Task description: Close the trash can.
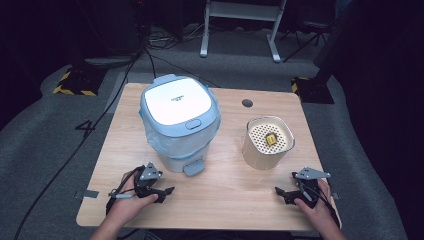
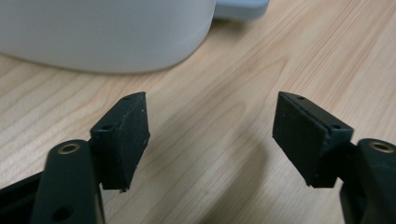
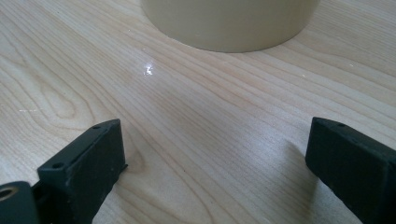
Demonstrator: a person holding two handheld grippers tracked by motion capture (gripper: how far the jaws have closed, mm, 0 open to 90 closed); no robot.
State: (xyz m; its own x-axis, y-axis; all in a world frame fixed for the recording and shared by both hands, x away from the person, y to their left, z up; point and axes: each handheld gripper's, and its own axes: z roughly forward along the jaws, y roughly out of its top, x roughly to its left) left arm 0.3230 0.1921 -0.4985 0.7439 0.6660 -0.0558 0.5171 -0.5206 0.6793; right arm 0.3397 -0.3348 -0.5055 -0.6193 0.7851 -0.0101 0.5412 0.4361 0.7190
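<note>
On the desk (image 1: 220, 200), the left gripper (image 1: 162, 192) rests near the front left corner, held in the person's left hand (image 1: 127, 200). Its jaws stand wide apart with nothing between them. Just beyond it, toward the middle of the left half, stands the pedal bin (image 1: 180, 122): a pale blue lid shut on top, a clear liner bag puffed round its rim, and the pedal (image 1: 193, 168) sticking out at its foot toward the front edge. To the right, well apart from the bin, sits the cream canister (image 1: 267, 142), with a perforated insert holding a small yellow piece (image 1: 270, 139). Near the front right corner the right gripper (image 1: 281, 192) lies in the right hand (image 1: 315, 202), jaws likewise spread wide and empty.

The work in hand looks like a start: both tongs parked, neither touching anything. The left gripper lies nearest the pedal, so a sensible move would be to bring it forward low along the desk and press down squarely on the pedal's flat, rather than its edge, so the bin does not skid back.

The high view gives the whole layout, the lid and the canister's insert. The left gripper view shows the pads (image 2: 123, 135) close over the wood grain, with the bin's white base (image 2: 107, 35) and a corner of the pedal (image 2: 240, 9) just ahead. The right gripper view shows the canister's lower wall (image 3: 229, 23) ahead, its jaws clear of it.
</note>
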